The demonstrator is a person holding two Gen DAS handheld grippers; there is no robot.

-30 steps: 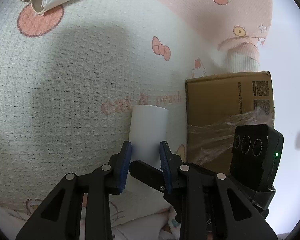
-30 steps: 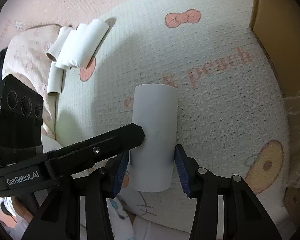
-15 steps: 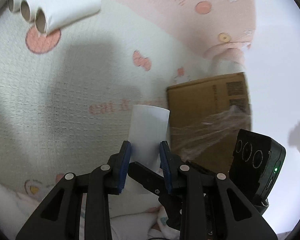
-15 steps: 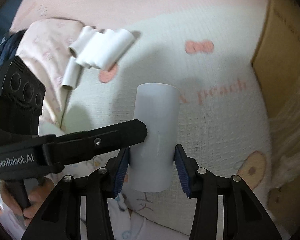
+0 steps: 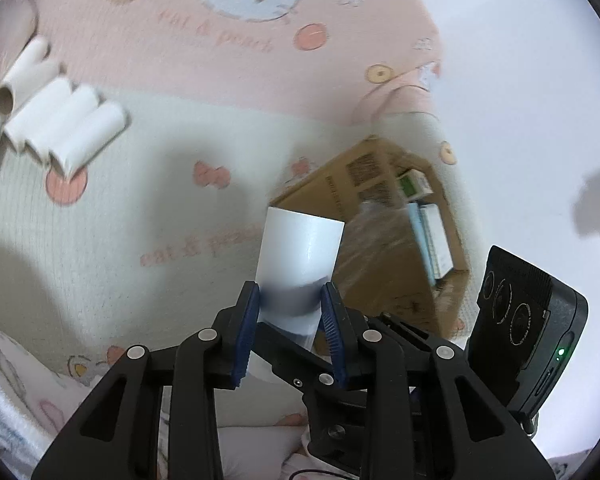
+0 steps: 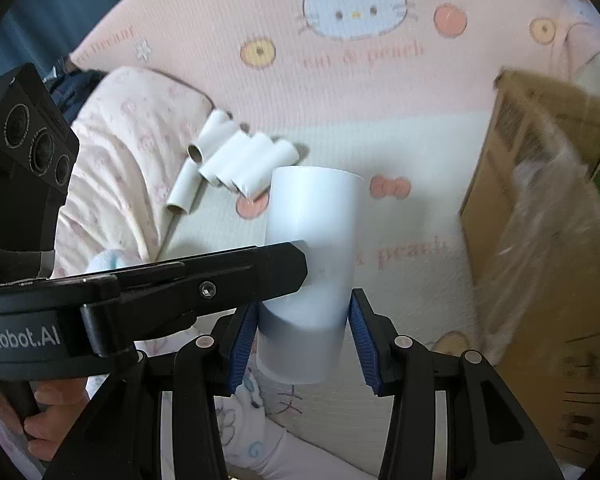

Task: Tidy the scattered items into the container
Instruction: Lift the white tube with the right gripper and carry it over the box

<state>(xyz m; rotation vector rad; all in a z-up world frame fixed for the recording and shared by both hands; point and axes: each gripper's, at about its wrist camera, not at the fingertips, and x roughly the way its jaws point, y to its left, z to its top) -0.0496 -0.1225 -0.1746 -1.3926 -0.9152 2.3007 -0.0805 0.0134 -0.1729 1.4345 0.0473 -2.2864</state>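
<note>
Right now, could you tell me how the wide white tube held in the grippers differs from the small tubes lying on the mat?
The wide white tube is plainly fatter than any of the small tubes. It is lifted off the mat between the right gripper and left gripper, while the small tubes lie flat on the mat. It is alone; they lie clustered side by side. Both kinds are white, hollow cylinders.

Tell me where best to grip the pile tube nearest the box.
Grip the tube at mid-length, across its round body, coming down from above with the fingers straddling its long axis. It lies flat on the mat. Its flank toward the box is free, but the other flank touches the next tube, so one finger would probably have to wedge into that seam.
</note>
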